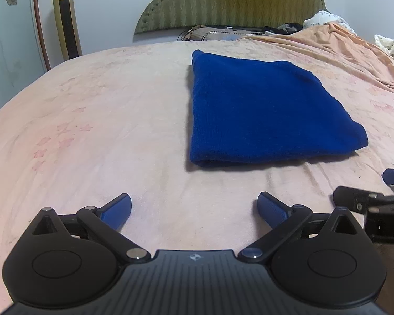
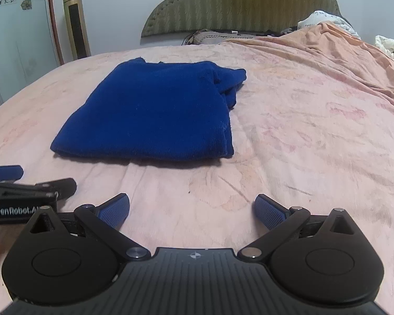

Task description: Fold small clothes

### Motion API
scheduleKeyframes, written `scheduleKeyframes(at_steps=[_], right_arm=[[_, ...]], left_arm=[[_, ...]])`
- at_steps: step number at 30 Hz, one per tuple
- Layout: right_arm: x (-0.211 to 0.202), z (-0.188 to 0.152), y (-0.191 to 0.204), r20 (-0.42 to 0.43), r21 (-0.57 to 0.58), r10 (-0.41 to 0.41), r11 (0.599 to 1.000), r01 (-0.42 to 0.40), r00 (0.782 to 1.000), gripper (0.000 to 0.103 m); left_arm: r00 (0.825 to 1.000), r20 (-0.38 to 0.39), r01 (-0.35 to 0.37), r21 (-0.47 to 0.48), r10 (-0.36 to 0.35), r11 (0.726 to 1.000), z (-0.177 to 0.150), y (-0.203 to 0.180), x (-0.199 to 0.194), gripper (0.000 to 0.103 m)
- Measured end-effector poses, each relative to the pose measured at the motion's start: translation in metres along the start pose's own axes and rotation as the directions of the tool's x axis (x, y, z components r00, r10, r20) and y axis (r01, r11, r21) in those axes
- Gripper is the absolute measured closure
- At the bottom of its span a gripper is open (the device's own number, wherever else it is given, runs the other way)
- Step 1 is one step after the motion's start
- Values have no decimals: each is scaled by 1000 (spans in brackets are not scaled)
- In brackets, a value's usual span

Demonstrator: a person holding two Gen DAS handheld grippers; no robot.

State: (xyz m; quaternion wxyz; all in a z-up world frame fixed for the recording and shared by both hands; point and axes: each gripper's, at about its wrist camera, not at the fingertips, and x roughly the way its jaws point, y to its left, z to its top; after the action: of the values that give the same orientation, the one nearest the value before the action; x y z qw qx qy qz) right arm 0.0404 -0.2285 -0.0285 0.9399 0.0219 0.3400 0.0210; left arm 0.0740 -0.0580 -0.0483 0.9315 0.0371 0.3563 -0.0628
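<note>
A dark blue knitted garment lies folded into a flat rectangle on the pink bed sheet. In the right wrist view the same garment has a bunched sleeve or collar at its far right corner. My left gripper is open, nothing between its blue pads, and hovers short of the garment's near edge. My right gripper is open too and empty, to the right of the garment's near edge. Each gripper shows at the edge of the other's view, side by side.
A green padded headboard stands at the far end of the bed. A rumpled orange-pink blanket and white bedding pile up at the far right. A gold tower fan stands by the wall, far left.
</note>
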Motion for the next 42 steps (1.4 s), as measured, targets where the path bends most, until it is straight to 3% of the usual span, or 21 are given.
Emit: scheduleKeyframes(at_steps=[42], right_arm=[[3,-5,5,5,-41,-35,999,36,999,0]], left_arm=[[1000,29,3,-19,-2,1000,-7,2,-2,0]])
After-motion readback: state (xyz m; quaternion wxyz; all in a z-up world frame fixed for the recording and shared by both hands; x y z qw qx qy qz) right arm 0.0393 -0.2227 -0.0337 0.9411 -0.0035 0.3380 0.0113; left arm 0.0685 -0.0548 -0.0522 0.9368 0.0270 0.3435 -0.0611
